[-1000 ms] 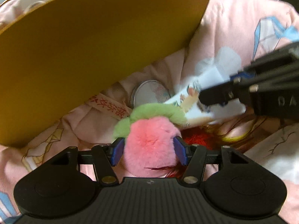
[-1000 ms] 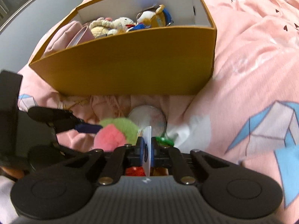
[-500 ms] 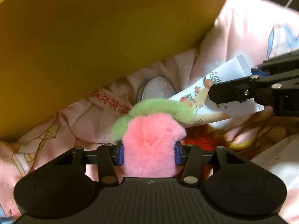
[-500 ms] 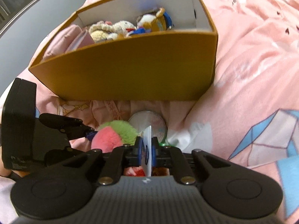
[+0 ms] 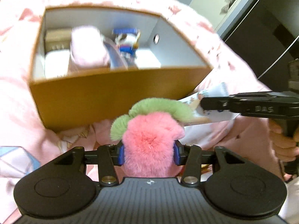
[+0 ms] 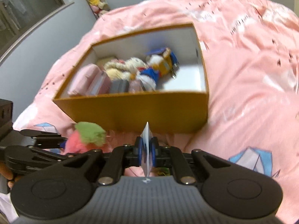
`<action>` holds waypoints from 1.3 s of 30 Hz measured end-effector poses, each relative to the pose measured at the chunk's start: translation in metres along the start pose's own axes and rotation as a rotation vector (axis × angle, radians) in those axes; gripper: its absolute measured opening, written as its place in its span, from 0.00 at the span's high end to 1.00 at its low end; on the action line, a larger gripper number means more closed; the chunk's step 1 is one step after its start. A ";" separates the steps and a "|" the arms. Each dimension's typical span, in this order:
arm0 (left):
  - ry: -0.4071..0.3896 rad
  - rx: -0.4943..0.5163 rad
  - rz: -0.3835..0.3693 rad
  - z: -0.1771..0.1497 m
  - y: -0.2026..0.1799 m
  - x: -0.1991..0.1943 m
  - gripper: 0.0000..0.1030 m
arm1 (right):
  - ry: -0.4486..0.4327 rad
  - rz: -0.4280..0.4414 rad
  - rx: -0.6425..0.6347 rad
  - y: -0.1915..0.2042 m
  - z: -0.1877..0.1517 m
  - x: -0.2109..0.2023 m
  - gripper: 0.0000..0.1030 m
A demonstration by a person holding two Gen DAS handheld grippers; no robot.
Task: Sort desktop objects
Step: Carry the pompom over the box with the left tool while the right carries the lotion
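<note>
My left gripper (image 5: 148, 154) is shut on a fluffy pink plush with a green top (image 5: 149, 138), held in the air in front of the box. The same pink plush (image 6: 82, 138) shows at lower left in the right wrist view. My right gripper (image 6: 147, 151) is shut on a flat white floral tube (image 6: 146, 149), seen edge-on there. In the left wrist view the tube (image 5: 213, 100) sticks out leftward from the right gripper (image 5: 207, 103). Ahead stands an open mustard-yellow box (image 5: 115, 97), the box (image 6: 140, 112) white inside, holding plush toys (image 6: 149, 67) and pink pouches (image 6: 87, 82).
Everything rests on a pink patterned bedcover (image 6: 252, 74). A hand (image 5: 284, 141) grips the right tool's handle. A grey wall (image 6: 46, 43) lies to the left with stacked plush toys (image 6: 95, 0) in the corner, and a dark cabinet (image 5: 271, 33) stands at the right.
Both grippers have risen from the bedcover with their loads; the box's inside has come into the left view. The left jaws closed onto the pink plush.
</note>
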State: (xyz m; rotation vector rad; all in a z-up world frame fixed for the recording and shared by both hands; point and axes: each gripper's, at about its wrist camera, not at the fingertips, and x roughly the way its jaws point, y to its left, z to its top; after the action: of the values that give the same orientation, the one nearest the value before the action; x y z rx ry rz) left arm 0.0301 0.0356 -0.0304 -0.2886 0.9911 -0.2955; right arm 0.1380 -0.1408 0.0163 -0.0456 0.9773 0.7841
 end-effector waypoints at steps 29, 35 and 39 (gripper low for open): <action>-0.242 -0.056 0.180 0.148 0.062 -0.040 0.48 | -0.302 0.001 -0.096 0.049 0.106 -0.007 0.90; -0.135 -0.039 0.285 0.155 0.075 -0.002 0.48 | -0.287 -0.074 -0.071 0.030 0.113 0.014 0.90; -0.079 -0.050 0.320 0.158 0.084 0.012 0.47 | -0.264 -0.119 -0.049 0.016 0.117 0.026 0.90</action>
State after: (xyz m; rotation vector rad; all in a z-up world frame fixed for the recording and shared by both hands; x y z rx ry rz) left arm 0.1799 0.1253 0.0109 -0.1816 0.9509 0.0322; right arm 0.2210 -0.0708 0.0700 -0.0406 0.6984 0.6848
